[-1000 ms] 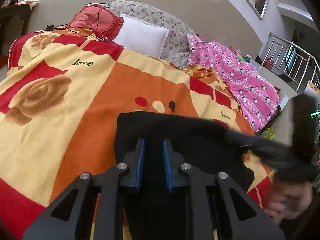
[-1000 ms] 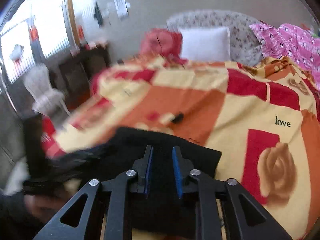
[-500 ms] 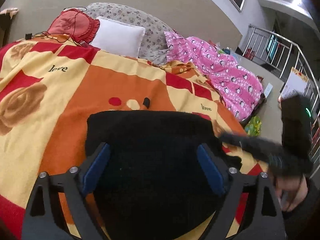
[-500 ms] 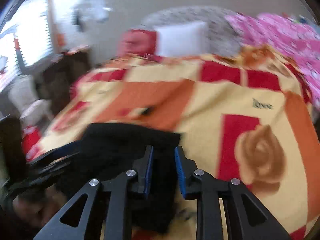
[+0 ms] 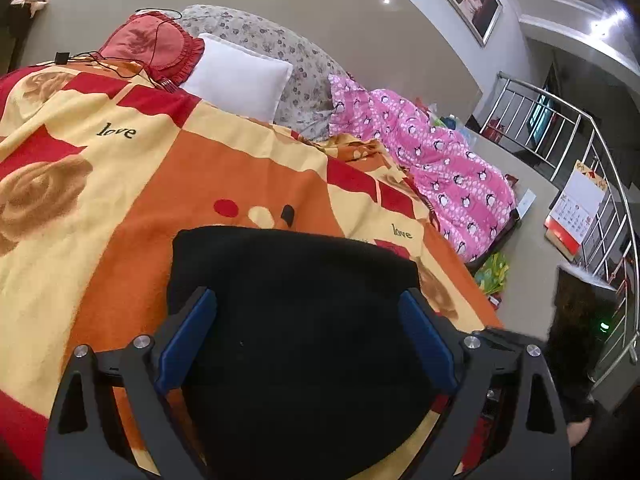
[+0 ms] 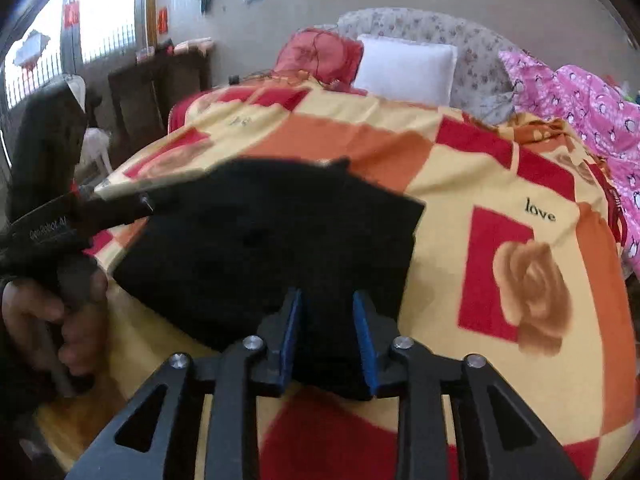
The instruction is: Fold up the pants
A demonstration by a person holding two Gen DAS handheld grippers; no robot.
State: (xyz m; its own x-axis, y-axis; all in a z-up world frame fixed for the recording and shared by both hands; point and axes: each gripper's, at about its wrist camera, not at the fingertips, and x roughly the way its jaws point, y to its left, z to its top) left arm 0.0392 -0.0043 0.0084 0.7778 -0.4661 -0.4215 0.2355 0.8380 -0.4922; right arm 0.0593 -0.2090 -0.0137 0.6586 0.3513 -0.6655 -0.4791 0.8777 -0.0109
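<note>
The black pants (image 5: 292, 304) lie folded in a compact block on the orange, red and yellow blanket (image 5: 132, 184), well short of the white pillow (image 5: 240, 80). Left gripper (image 5: 308, 336) hangs above them, fingers spread wide. Right gripper (image 6: 328, 340) is narrow, pinching the pants' near edge, cloth bunched between its blue pads (image 6: 362, 332).

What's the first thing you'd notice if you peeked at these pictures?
The folded black pants lie in the middle of a bright orange, red and yellow blanket with roses and the word "love". The left hand-held gripper spreads wide over them, while the right hand-held gripper pinches their near edge. Beyond sit a white pillow and a pink penguin quilt.
</note>
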